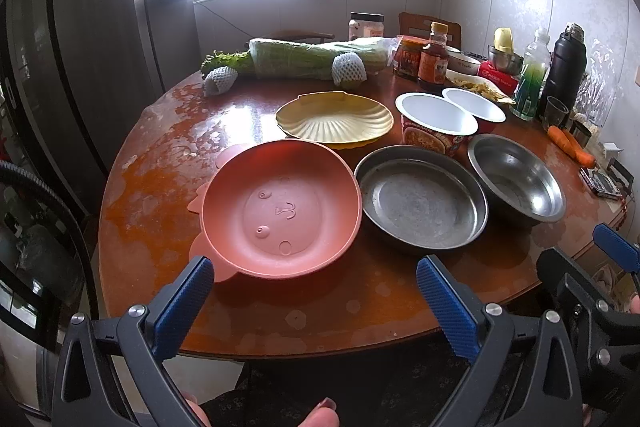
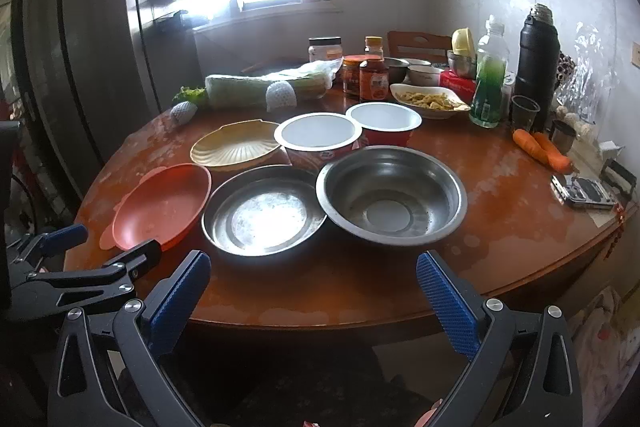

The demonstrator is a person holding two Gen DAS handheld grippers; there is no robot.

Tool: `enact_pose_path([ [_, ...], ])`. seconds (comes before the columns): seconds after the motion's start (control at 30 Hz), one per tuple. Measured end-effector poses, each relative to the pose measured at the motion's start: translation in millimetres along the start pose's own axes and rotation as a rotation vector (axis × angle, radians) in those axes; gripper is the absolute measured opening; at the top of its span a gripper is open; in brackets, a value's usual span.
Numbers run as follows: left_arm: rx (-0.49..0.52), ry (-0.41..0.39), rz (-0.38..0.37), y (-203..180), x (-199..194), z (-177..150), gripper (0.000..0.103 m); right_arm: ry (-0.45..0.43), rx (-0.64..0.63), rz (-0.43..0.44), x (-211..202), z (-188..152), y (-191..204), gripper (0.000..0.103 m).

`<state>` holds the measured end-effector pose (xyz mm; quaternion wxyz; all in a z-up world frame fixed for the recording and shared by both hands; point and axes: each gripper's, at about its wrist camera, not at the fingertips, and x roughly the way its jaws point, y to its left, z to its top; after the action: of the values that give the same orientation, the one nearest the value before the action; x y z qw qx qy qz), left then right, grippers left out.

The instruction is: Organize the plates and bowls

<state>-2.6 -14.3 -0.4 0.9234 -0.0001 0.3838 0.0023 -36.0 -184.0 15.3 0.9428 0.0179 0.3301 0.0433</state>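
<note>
A pink plastic plate (image 1: 280,211) (image 2: 160,207) lies at the table's front left. Beside it sit a shallow steel dish (image 1: 420,201) (image 2: 262,213) and a deeper steel bowl (image 1: 516,179) (image 2: 390,197). Behind them are a yellow shell-shaped plate (image 1: 334,119) (image 2: 236,145) and two red paper bowls (image 1: 436,123) (image 2: 318,135). My left gripper (image 1: 316,291) is open and empty just in front of the pink plate. My right gripper (image 2: 314,291) is open and empty in front of the steel dishes.
The round wooden table (image 1: 360,307) holds wrapped greens (image 1: 308,61), sauce jars (image 1: 434,61), a dish of food (image 2: 428,101), a green bottle (image 2: 488,83), a black flask (image 2: 536,63), carrots (image 2: 542,149) and a small device (image 2: 584,193) at the right edge.
</note>
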Motion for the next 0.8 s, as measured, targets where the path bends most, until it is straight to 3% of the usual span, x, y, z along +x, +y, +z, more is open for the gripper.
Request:
enact_pose_path([
  [0.57,-0.022,0.009,-0.002,12.3,7.5,4.5,0.102,0.001,0.041,0.033,5.0,5.8,-3.2,0.103],
  [0.8,-0.053,-0.002,0.014,28.5,10.6,7.0,0.102,0.039,0.01,0.064,14.6,8.8,8.9,0.103],
])
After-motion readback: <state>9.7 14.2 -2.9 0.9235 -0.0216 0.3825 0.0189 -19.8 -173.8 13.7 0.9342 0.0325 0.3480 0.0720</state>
